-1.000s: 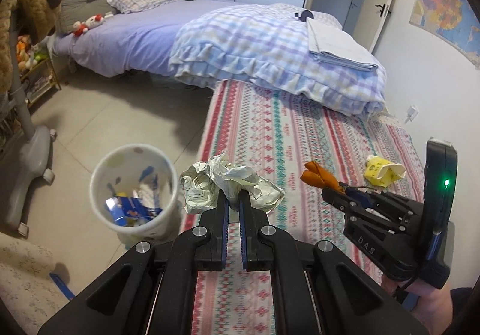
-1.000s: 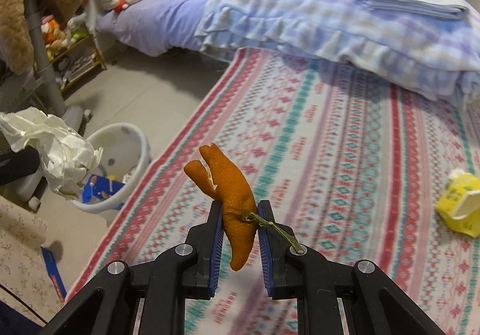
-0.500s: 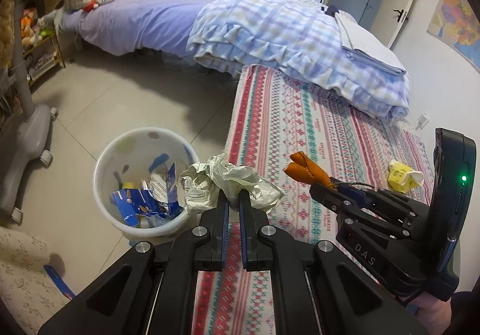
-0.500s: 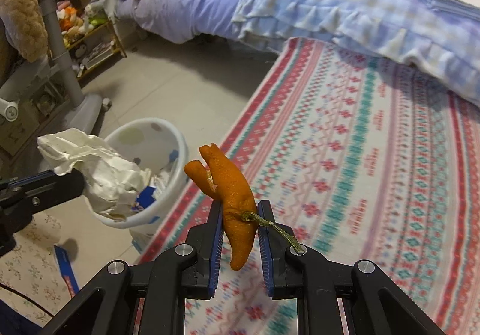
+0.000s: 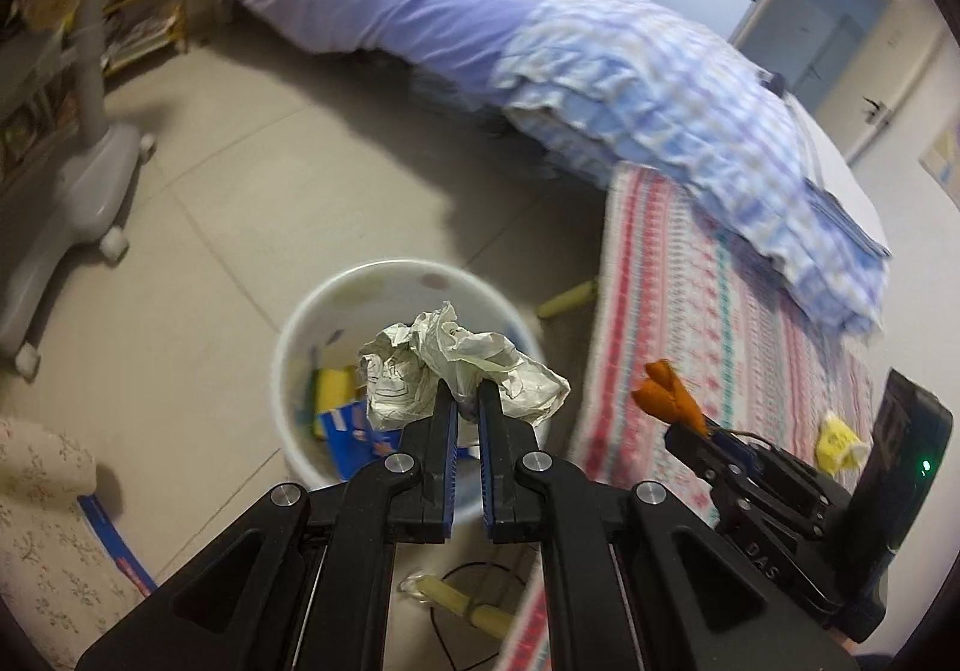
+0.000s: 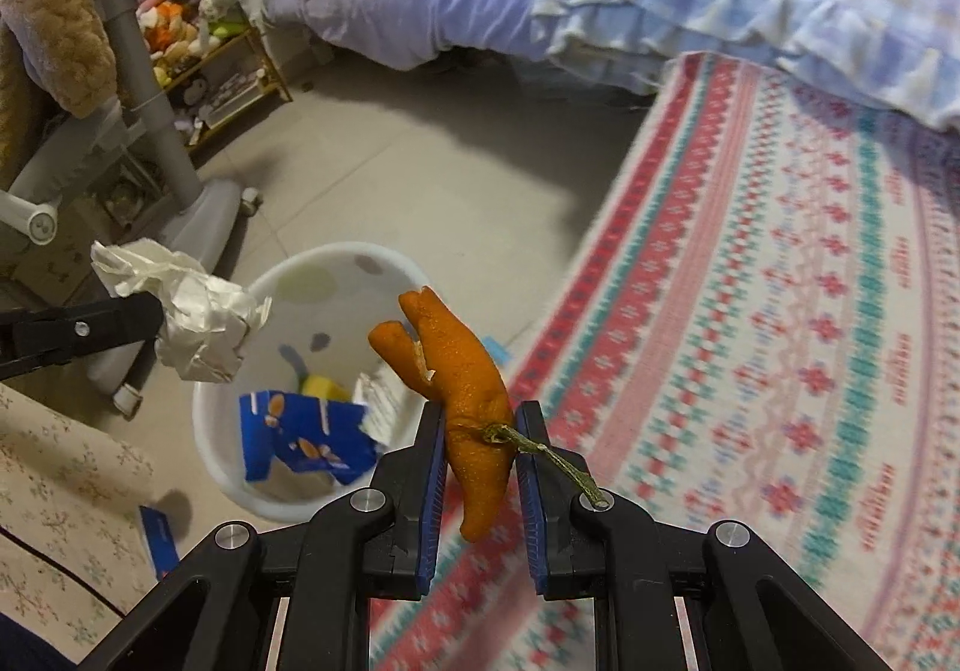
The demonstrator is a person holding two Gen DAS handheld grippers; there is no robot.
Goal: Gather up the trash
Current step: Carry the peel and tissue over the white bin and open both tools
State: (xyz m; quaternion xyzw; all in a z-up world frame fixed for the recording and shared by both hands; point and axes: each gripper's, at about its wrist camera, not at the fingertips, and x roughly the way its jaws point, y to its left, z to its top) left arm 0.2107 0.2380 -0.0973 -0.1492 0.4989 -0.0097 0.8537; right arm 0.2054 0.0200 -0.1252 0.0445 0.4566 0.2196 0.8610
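A: From the left wrist we see our left gripper (image 5: 467,395) pinching the crumpled paper (image 5: 457,365), its fingers pressed close on a fold. We hold it right over the white bin (image 5: 300,353), which stands on the floor just beside the patterned mat (image 5: 708,323). We judge that is so the paper falls straight in when let go.

B: And the right gripper (image 5: 690,428) shows at the right of that view, with the orange peel (image 5: 666,395) sticking out of it, over the mat's edge and not yet over the bin.

A: Hard to read here: the bin's near wall is hidden behind our own fingers, the frame is smeared with motion, and the yellow scrap (image 5: 837,440) far on the mat is too small to name.

B: From the right wrist, our right gripper (image 6: 480,431) clamps the peel (image 6: 456,389) across its waist, stalk trailing to the right. The bin (image 6: 336,263) lies ahead and to the left, with a blue wrapper (image 6: 300,440) and something yellow inside.

A: The left gripper (image 6: 157,318) enters from the left edge, mostly cut off, with the paper (image 6: 192,317) at the bin's left rim. The bin's bottom we cannot make out.
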